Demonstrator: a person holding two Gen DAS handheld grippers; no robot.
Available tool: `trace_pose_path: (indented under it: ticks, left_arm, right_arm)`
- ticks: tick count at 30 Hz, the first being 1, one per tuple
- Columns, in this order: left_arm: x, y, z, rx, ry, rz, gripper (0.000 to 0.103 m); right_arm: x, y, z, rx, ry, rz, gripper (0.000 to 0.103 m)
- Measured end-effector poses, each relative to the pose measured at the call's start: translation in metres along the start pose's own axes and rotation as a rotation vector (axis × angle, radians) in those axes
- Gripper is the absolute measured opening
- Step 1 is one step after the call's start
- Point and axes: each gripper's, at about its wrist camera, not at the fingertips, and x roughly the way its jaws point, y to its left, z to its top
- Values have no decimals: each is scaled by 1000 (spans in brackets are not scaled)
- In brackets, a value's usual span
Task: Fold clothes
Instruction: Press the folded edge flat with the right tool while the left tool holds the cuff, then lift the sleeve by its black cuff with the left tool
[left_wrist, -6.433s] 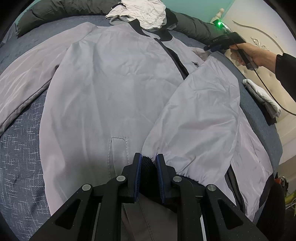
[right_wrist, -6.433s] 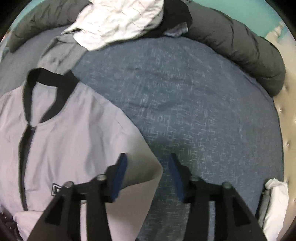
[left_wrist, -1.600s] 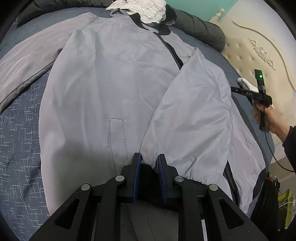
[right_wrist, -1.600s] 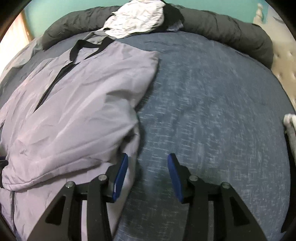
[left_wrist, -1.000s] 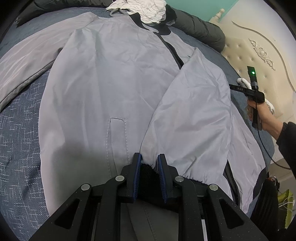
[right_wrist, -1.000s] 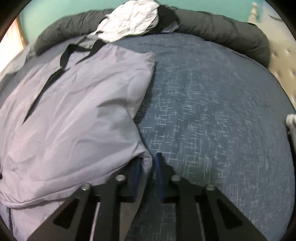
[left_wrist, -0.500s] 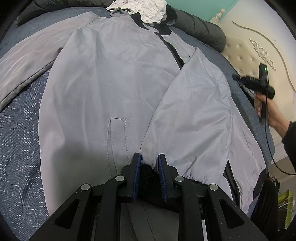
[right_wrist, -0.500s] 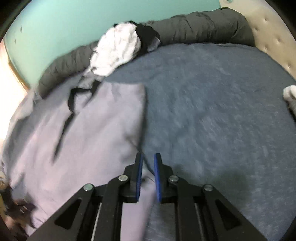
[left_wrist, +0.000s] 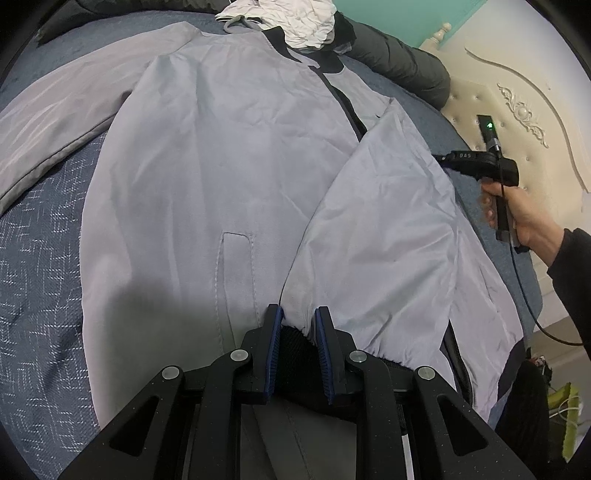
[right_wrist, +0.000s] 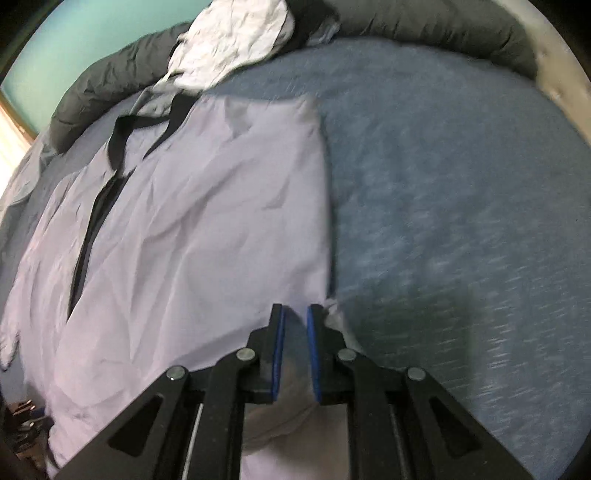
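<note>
Bed: blue-grey cover, with a dark rolled duvet along its far edge.
Jacket: pale grey, spread front-up across the bed, one sleeve folded in over the chest.
White garment: crumpled by the collar.
Right gripper: jaws narrow, pinching the jacket's side edge.
Left gripper: jaws narrow, clamped on the folded sleeve's dark cuff.

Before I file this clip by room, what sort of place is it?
Most likely a bedroom. The grey jacket lies spread on a bed with a blue cover, a cream tufted headboard stands at one side, and a dark duvet is rolled along the far edge.
</note>
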Motion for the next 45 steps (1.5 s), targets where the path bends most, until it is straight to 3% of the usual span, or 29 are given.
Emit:
trace_pose_path:
  ticks: [3, 9, 14, 16, 20, 23, 29, 32, 39, 42, 45]
  left_arm:
    - [0, -2, 0, 3, 0, 4, 21]
    - [-2, -2, 1, 1, -6, -1, 21]
    - [-5, -1, 0, -1, -7, -2, 21]
    - [-6, -1, 0, -3, -7, -1, 21]
    - [-6, -3, 0, -3, -6, 5, 21]
    - [-6, -3, 0, -4, -7, 6, 21]
    - [-6, -2, 1, -7, -7, 0, 21]
    - [-6, -1, 2, -12, -8, 3, 21]
    - [-5, -2, 3, -13, -9, 4, 21]
    - [-3, -4, 3, -11, -9, 8, 21]
    - [-5, -3, 3, -14, -14, 7, 21]
  right_arm:
    - [-10, -2, 5, 6, -48, 0, 12]
    - [13, -6, 0, -42, 77, -27, 12]
    - [-24, 4, 8, -24, -75, 29, 12]
    - [-22, 19, 10, -65, -52, 36, 12]
    - [7, 38, -10, -144, 83, 11, 12]
    - [-6, 31, -20, -90, 23, 45, 12]
    - [-7, 19, -41, -107, 85, 31, 14]
    - [-22, 5, -41, -63, 11, 46, 14]
    - [-27, -28, -39, -14, -38, -93, 15]
    - [-19, -46, -40, 47, 21, -105, 20]
    - [-39, -39, -47, 82, -48, -82, 20]
